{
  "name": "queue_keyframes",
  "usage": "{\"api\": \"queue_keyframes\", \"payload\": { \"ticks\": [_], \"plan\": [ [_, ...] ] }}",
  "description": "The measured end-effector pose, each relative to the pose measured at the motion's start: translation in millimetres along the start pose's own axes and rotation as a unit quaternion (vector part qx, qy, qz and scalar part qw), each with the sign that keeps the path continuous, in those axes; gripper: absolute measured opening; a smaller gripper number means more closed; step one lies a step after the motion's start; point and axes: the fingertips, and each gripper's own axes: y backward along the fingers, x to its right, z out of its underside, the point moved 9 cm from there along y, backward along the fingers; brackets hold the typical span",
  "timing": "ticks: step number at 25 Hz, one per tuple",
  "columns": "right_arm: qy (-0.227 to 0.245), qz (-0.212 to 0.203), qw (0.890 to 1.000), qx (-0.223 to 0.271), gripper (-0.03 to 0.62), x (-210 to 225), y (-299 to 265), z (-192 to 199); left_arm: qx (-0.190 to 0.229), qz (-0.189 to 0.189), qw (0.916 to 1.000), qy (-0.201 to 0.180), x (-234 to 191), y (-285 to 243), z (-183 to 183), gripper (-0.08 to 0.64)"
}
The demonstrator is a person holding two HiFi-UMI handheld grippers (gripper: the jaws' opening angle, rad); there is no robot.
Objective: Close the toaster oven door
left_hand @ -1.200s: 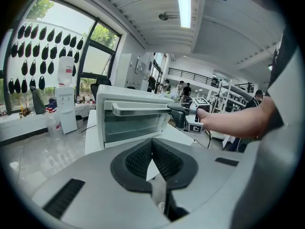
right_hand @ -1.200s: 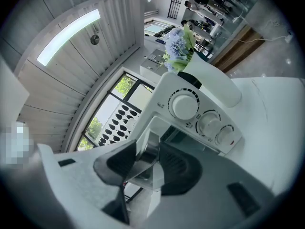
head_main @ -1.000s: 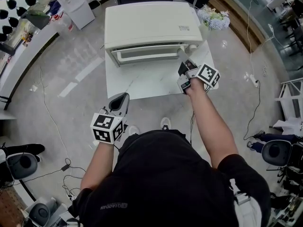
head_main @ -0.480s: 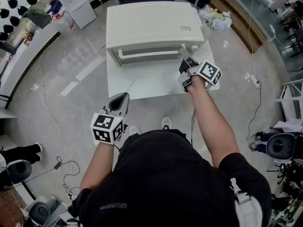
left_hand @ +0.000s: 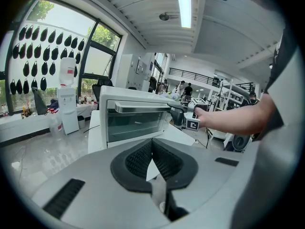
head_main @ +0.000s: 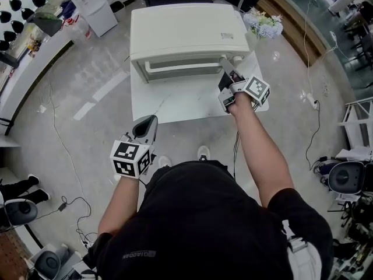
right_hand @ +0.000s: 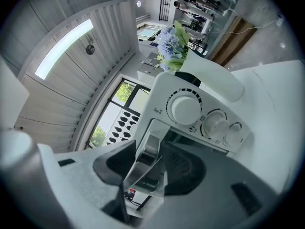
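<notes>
Tabletop [head_main: 175, 107]: white, marbled; carries the toaster oven [head_main: 186, 31], which sits at its far edge, front toward the person.

Door [left_hand: 136, 125]: glass-fronted, standing close to upright in the left gripper view. The handle [head_main: 183, 65] runs along its top edge.

Right hand-held gripper [head_main: 226, 73]: clamped on the right end of the handle. Its own view shows the metal bar between the jaws, with the control knobs [right_hand: 183, 108] just beyond.

Left hand-held gripper [head_main: 150, 121]: jaws together, nothing between them, held well short of the tabletop and taking no part.

Step in hand, as judged: last part of the closing swing, door nearly home.

Next move calls for: a short push on the handle toward the oven body until the door seats, then letting the jaws off without tugging it back open.

Not resolved:
- Cannot tell whether the door is fully seated. A dark seam shows below the knob panel in the right gripper view, but it may be shadow.
- Oven interior is only dim through the glass.
- Hinge line is not in view.
</notes>
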Motion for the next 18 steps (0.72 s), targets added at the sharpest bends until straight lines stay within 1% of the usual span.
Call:
{"api": "queue_keyframes", "payload": {
  "ticks": [4,8,10,12,14,16,18],
  "plan": [
    [-0.014,0.0,1.0,0.016,0.164,1.3,9.8,3.8,0.004,0.001,1.0,0.0,-2.7,0.8,-0.8,0.003],
    [-0.014,0.004,1.0,0.013,0.164,6.3,39.0,16.4,0.008,0.002,1.0,-0.001,-0.4,2.3,0.3,0.003],
    [-0.001,0.011,1.0,0.002,0.163,7.8,55.6,24.9,0.009,0.003,1.0,-0.002,-0.3,3.0,-0.5,0.003],
    [0.016,0.021,1.0,-0.017,0.163,5.1,70.0,35.0,0.01,0.004,0.9999,-0.003,-0.2,2.6,-2.0,0.003],
    [0.039,0.023,0.998,-0.037,0.163,-1.6,81.2,44.7,0.011,0.007,0.9999,-0.004,0.4,1.1,-3.9,0.003],
    [0.057,0.017,0.997,-0.05,0.163,-10.7,89.8,54.0,0.012,0.011,0.9999,-0.004,1.2,-0.6,-5.3,0.003],
    [0.078,-0.002,0.995,-0.063,0.161,-22.6,95.1,62.7,0.014,0.015,0.9998,-0.006,2.5,-1.8,-6.5,0.003]
  ]
}}
